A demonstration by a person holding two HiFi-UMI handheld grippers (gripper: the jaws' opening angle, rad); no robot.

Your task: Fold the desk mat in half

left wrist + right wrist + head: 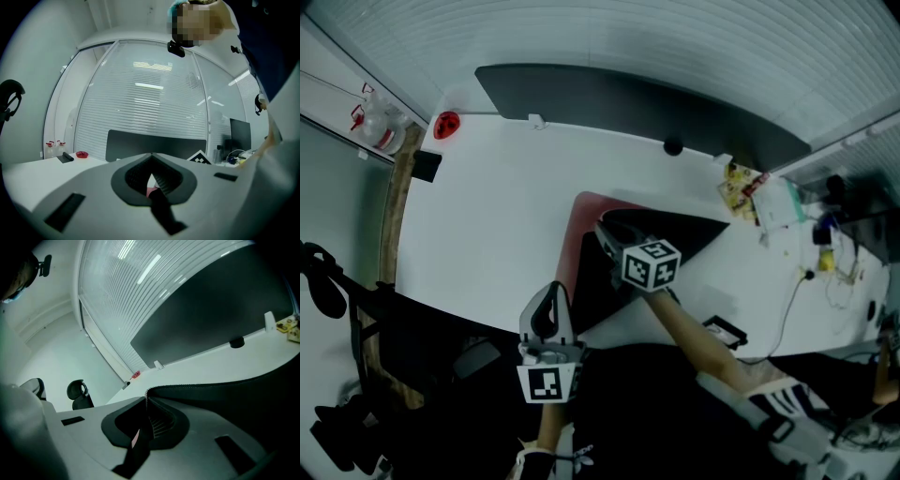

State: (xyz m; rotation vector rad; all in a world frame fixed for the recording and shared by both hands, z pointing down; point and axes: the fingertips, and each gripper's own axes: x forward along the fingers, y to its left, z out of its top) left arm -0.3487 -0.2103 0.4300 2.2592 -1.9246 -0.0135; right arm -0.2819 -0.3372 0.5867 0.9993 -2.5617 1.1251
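Farthest left in the head view, two spray bottles [380,127], one red dish [446,124] and one flat black item [425,166] sit at the far left corner of the white desk [506,216]. Near the desk's front edge, the left gripper [553,292] is clamped on the near edge of the one desk mat [675,230]. The mat lies mid-desk, partly turned over, with its pink underside [572,239] showing on the left and its black face on the right. Just right of that, the right gripper [607,232] pinches a lifted part of the mat above the desk.

Only the gripper views show the grips. In the left gripper view, the left gripper [152,180] has its jaws closed on a thin pink-and-black sliver of mat [151,191]. This view alone also shows a dark monitor [240,133] at the right.

In the right gripper view, the right gripper [147,420] is likewise closed on the mat [234,394]. The mat's stitched edge shows only here, as do two office chairs [79,394] at the left. One black knob [237,342] sits by the dark back panel [220,310].
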